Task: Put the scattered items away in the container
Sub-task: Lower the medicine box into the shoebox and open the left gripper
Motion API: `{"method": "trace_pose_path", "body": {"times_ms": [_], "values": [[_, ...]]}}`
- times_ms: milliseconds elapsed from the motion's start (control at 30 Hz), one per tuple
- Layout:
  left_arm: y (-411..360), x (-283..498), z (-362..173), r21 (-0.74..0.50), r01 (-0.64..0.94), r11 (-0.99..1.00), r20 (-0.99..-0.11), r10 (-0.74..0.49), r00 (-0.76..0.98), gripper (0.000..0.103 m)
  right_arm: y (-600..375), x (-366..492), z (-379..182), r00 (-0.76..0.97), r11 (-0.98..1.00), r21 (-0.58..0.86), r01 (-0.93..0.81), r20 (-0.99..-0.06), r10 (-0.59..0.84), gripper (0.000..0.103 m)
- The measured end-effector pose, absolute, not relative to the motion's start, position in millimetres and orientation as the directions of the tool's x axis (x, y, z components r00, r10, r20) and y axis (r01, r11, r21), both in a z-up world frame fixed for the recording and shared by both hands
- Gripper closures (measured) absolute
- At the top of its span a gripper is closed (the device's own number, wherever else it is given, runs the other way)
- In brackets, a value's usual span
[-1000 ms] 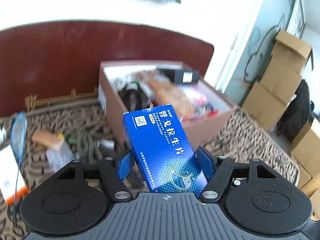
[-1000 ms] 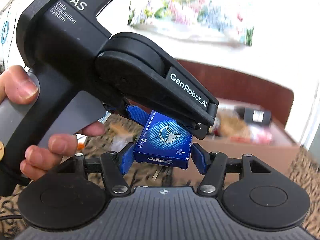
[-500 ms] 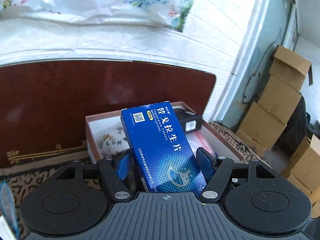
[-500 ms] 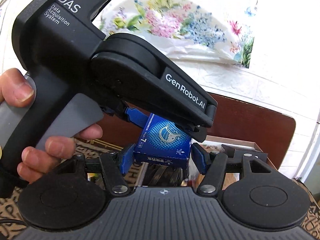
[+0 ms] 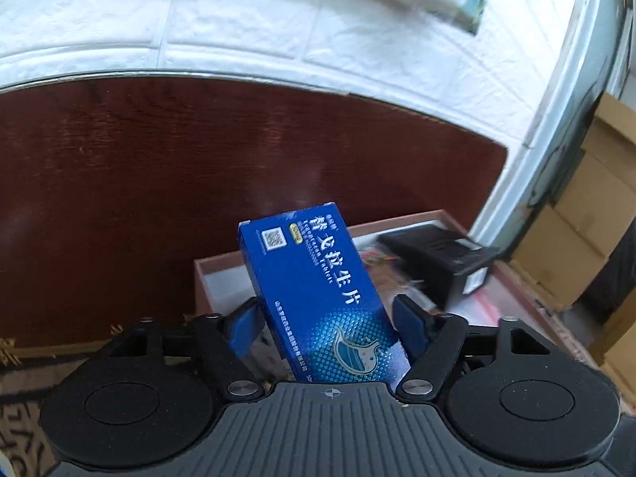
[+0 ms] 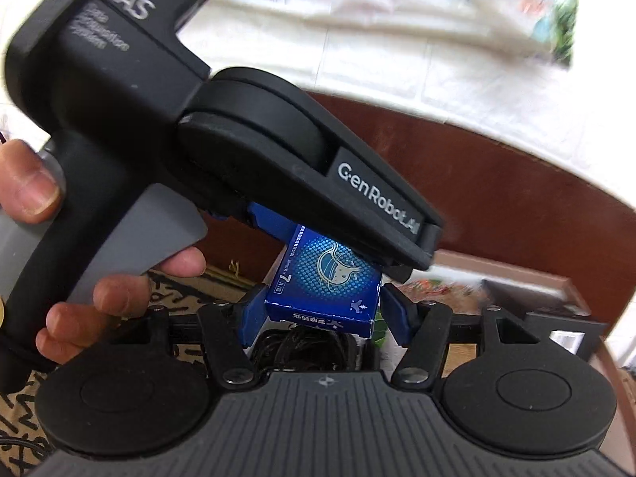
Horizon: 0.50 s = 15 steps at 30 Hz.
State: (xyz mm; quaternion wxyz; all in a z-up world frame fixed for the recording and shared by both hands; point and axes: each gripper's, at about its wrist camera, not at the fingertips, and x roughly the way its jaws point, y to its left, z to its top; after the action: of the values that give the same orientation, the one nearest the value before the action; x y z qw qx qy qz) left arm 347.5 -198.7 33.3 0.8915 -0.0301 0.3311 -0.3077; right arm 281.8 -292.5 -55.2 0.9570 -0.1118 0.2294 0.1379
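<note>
A blue medicine box (image 5: 322,298) with white Chinese lettering stands tilted between the blue pads of my left gripper (image 5: 324,324), which is shut on it. In the right wrist view the same blue box (image 6: 328,284) sits between the pads of my right gripper (image 6: 324,314), which also closes on its lower end, with the left gripper's black body (image 6: 222,135) over it. The brown cardboard container (image 5: 397,224) lies just beyond and below the box. It holds a black box (image 5: 441,254) and colourful packets.
A dark red wooden headboard (image 5: 159,198) stands behind the container, under a white brick-pattern wall. Stacked cardboard cartons (image 5: 588,246) stand at the right. A patterned bedspread (image 6: 187,290) lies below. Black cables (image 6: 302,348) lie in the container under the box.
Both grippers have moved forward with the blue box, closer over the container. The scattered items on the bedspread have dropped out of the left wrist view.
</note>
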Motion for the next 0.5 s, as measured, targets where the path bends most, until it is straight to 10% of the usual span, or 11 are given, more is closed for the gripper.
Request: {"method": "trace_pose_path", "body": {"times_ms": [133,500], "values": [[-189,354,29,-0.284,0.503,0.817,-0.567,-0.566,0.599,0.008,-287,290,-56,0.860,0.931,-0.205,-0.301,-0.480,0.173,0.015],[-188,335,21,-0.246,0.522,0.816,-0.560,-0.560,0.610,0.000,-275,280,-60,0.873,0.924,-0.264,-0.275,-0.472,0.125,0.007]]}}
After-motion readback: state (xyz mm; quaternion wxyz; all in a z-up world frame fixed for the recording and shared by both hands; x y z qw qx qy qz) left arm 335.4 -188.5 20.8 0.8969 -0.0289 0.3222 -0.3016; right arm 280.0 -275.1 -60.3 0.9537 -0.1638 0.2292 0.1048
